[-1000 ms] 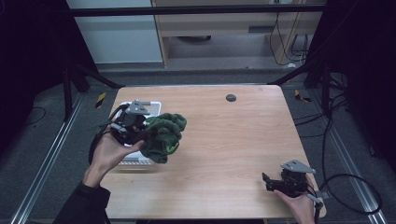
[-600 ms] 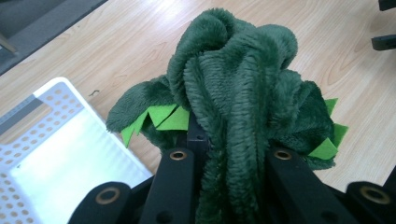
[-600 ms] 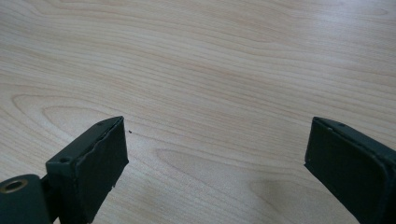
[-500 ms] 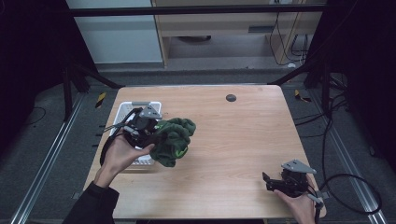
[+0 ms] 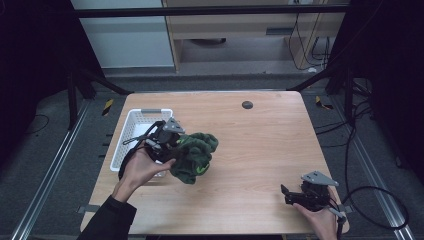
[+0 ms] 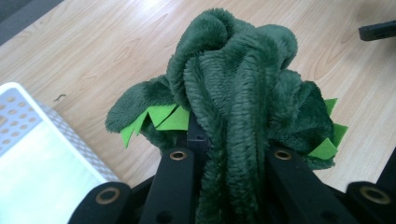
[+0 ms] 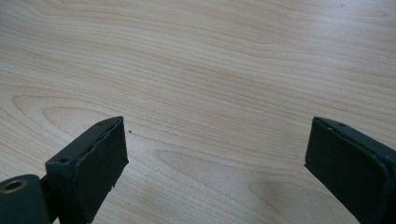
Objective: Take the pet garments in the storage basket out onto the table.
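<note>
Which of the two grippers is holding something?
The left gripper, beside the white basket: its jaws clamp the green plush toy. The right gripper stands open over bare table.

Right claw (image 7: 217, 154) jaws spread wide, nothing between them, above bare wooden table (image 7: 210, 70)

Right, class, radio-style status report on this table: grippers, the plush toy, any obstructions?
Left gripper shut on green plush toy, beside white basket. Right gripper open, holding nothing, over bare table. No obstructions.
</note>
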Demonstrator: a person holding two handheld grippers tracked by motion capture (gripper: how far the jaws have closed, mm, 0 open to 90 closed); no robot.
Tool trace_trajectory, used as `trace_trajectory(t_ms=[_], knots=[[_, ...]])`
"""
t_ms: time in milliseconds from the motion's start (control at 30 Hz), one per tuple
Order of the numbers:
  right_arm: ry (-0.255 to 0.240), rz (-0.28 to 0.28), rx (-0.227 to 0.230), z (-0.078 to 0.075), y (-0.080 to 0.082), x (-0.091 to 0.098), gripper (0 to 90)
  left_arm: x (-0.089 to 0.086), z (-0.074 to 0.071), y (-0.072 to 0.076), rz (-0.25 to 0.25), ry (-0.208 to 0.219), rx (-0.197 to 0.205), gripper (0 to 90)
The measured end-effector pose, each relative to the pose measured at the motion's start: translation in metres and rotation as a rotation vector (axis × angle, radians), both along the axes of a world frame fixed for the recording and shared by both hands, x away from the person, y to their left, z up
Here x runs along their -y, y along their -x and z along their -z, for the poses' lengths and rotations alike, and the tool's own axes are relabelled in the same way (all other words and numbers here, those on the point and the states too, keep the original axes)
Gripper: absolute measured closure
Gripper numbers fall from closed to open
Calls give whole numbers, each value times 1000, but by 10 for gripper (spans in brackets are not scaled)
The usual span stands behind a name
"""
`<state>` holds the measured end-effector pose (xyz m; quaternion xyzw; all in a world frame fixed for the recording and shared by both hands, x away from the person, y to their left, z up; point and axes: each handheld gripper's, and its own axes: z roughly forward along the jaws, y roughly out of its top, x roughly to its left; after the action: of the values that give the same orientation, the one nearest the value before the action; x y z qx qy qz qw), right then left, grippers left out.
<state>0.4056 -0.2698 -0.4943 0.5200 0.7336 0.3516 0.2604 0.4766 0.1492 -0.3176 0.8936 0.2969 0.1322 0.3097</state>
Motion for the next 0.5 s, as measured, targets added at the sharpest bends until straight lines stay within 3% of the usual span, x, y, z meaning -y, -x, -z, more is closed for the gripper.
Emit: trace_trajectory(t_ms=[500], knots=[[-2,0,1,0,0,0,57,26,13,0,52,-1,-25,787]])
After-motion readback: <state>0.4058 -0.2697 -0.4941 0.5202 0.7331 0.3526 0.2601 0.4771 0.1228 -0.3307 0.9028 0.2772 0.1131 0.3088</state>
